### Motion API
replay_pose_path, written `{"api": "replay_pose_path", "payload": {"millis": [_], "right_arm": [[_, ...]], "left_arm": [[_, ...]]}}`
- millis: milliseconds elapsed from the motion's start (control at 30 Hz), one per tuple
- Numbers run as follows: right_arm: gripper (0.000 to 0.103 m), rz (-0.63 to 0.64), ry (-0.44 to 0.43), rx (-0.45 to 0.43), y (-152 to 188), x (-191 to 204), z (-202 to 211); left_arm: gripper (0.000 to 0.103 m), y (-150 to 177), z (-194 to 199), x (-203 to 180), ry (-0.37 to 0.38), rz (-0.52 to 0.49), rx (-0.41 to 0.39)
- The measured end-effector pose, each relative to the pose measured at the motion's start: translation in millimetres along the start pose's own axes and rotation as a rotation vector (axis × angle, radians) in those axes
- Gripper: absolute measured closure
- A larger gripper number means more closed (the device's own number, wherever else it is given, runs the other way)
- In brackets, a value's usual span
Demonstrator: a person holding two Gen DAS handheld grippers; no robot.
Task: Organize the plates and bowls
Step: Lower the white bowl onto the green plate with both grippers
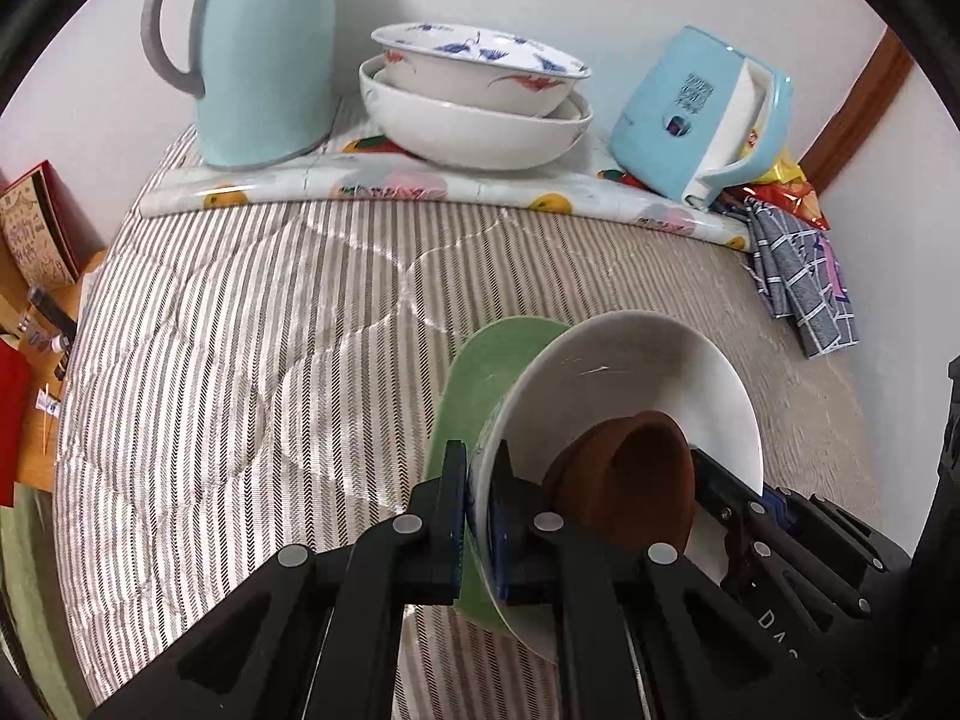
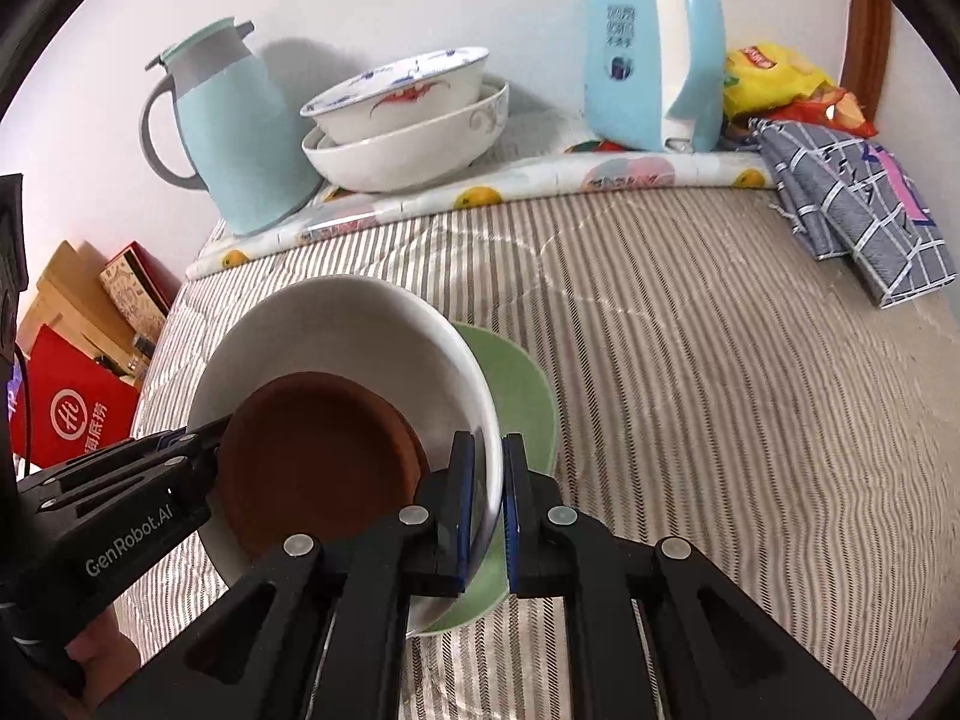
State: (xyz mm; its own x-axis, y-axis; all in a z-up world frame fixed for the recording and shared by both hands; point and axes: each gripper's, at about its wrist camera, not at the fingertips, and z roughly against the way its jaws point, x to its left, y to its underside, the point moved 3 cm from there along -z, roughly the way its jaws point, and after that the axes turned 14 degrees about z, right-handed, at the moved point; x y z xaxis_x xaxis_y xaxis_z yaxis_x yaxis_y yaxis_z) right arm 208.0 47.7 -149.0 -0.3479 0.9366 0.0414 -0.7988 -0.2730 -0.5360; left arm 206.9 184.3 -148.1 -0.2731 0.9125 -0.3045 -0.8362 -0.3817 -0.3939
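A white bowl (image 1: 636,372) holds a small brown dish (image 1: 636,480) and sits on a green plate (image 1: 480,384). My left gripper (image 1: 478,516) is shut on the bowl's rim, with the green plate beside its outer finger. My right gripper (image 2: 487,510) is shut on the opposite rim of the white bowl (image 2: 336,324); the brown dish (image 2: 318,456) and green plate (image 2: 516,384) show there too. Each gripper shows in the other's view, the right (image 1: 756,516) and the left (image 2: 144,480). At the back stands a stack of two bowls (image 1: 474,102), also in the right wrist view (image 2: 408,120).
A light-blue jug (image 1: 264,54) stands left of the stacked bowls, a blue kettle (image 1: 702,114) right of them, on a fruit-print mat (image 1: 384,186). A checked cloth (image 1: 798,276) and snack bags (image 2: 774,84) lie far right. Boxes (image 2: 84,408) sit beyond the striped quilt's (image 1: 240,360) left edge.
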Motion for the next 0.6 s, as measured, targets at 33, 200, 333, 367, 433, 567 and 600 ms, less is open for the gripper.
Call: {"api": "replay_pose_path", "payload": {"millis": [33,200,333,367,433,567,600], "right_arm": [[0.094,-0.001,-0.002,0.007,0.4,-0.2,-2.5],[0.094,-0.018,-0.019,0.021,0.1,-3.9,-12.7],[0.093,-0.026,-0.034,0.026,-2.3,-7.3,-17.6],[0.093,-0.021,-0.038,0.025,-2.8,-7.4,-19.0],[0.092,-0.015,-0.039,0.023,-3.8,-7.1,-20.5],[0.092,0.002,-0.046,0.014,-5.1,-7.4,-21.1],[0.092,0.005,-0.045,0.013,-5.1,-7.5,-20.8]], "left_arm": [[0.096,0.2,-2.7,0.4,-0.003,-0.001,0.005],[0.095,-0.9,-9.6,-0.8,0.004,-0.003,0.010],[0.093,-4.4,-12.5,-3.0,0.007,-0.008,0.006],[0.093,-5.1,-13.0,-3.2,0.009,-0.008,0.006],[0.093,-5.9,-13.9,-3.1,0.012,-0.008,0.010],[0.092,-5.8,-13.6,-2.2,0.023,-0.011,0.010],[0.091,-6.0,-13.7,-1.9,0.026,-0.012,0.013]]}}
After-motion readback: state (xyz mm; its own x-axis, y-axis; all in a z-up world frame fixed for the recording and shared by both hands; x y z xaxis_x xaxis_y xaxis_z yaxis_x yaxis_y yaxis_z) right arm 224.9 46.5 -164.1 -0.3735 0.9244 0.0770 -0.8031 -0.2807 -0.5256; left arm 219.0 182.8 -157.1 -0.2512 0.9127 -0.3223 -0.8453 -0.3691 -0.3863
